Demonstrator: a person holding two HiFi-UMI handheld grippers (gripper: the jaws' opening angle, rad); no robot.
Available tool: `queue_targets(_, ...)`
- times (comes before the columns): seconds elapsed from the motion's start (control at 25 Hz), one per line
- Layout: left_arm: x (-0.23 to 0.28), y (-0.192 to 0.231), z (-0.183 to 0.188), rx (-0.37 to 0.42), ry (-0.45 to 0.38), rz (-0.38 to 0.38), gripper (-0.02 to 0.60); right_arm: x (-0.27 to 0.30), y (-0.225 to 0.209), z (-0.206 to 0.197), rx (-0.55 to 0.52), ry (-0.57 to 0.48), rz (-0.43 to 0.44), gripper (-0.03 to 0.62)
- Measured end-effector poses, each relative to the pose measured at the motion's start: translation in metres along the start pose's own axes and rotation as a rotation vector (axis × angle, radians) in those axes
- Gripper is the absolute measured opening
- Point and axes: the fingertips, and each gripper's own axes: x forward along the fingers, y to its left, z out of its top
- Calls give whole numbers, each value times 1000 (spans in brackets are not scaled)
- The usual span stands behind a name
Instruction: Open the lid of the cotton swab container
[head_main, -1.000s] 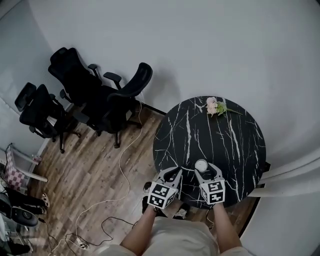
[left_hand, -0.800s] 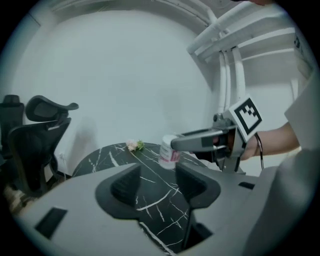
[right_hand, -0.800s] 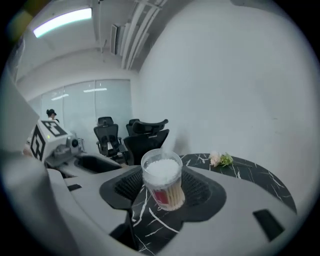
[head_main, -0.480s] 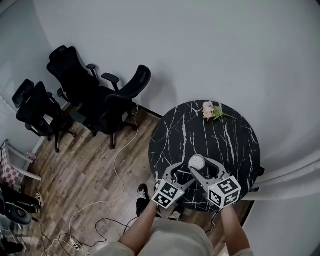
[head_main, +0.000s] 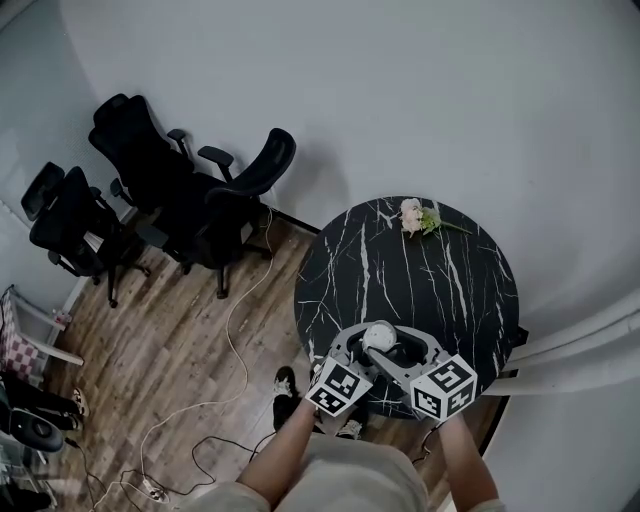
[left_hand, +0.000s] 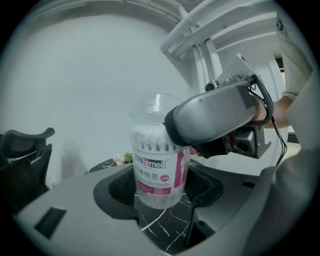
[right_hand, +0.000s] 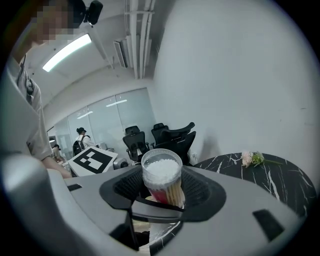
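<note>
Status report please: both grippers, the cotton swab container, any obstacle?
Right gripper shut on cotton swab container, held above table. Left gripper open, jaws just opened, container between them, not pressed. Lid looks still on. Nothing in the way.

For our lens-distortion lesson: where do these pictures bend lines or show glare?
Head view: the wall base curves beside the marble table. Right gripper view: the ceiling light glares, corners black. Left gripper view: the cotton swab container is sharp, with a black circular border.
</note>
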Motion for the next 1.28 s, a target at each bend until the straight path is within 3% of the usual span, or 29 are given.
queue_targets(0.2,-5,1,6,17,-17,17,268,-1,5,4,-32,-17,-20,267)
queue_targets(0.44,-7,4,4,13,-18,34,268,-3,9,11,-190,-5,-109,267)
queue_targets(0.76,-7,2,13,22,-39,36,268,-10,13,18,-284,-3,-167,267)
queue_targets(1.28,-6,8,5,20,0,51,268,-26,7,48,-434,-76,-236,267)
